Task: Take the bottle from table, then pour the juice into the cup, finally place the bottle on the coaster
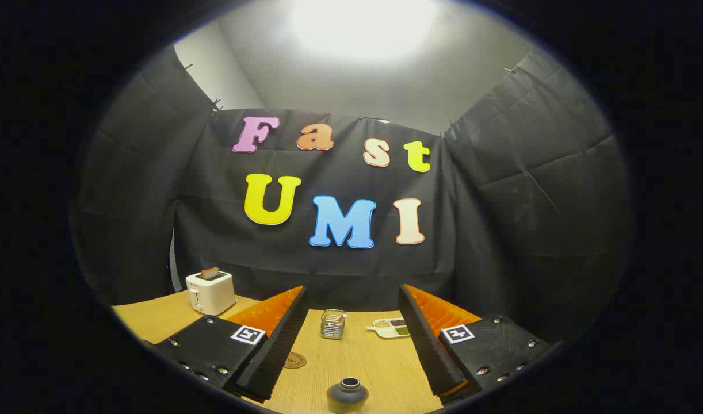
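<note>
On the wooden table (363, 362), the dark bottle (347, 395) stands upright between and below the wide-spread fingers of the gripper (351, 339), holding nothing.

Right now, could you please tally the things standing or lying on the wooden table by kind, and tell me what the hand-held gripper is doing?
Dark round-bodied bottle: 1
Clear glass cup: 1
Round brown coaster: 1
White toaster with a slice of toast in it: 1
White divided tray of grains: 1
Total: 5

The hand-held gripper is open, its fingers wide apart either side of the bottle, touching nothing.
</note>
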### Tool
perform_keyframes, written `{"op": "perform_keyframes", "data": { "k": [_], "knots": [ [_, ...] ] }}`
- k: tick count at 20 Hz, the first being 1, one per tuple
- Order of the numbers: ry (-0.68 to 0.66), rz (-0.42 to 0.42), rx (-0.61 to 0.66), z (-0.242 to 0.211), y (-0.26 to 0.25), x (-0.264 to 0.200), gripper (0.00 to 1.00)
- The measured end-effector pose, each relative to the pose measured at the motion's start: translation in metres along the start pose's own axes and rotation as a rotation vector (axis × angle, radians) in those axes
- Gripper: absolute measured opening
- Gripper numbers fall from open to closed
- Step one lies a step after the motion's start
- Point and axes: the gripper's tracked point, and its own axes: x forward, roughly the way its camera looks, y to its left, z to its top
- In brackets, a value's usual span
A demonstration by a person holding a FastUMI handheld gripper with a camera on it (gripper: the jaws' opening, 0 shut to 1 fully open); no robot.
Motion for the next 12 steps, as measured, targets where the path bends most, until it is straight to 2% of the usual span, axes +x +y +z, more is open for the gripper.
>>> {"op": "perform_keyframes", "data": {
  "k": [12],
  "knots": [
    [0.018,-0.001,0.030,-0.0093,-0.0026,-0.0015,0.96]
  ]
}}
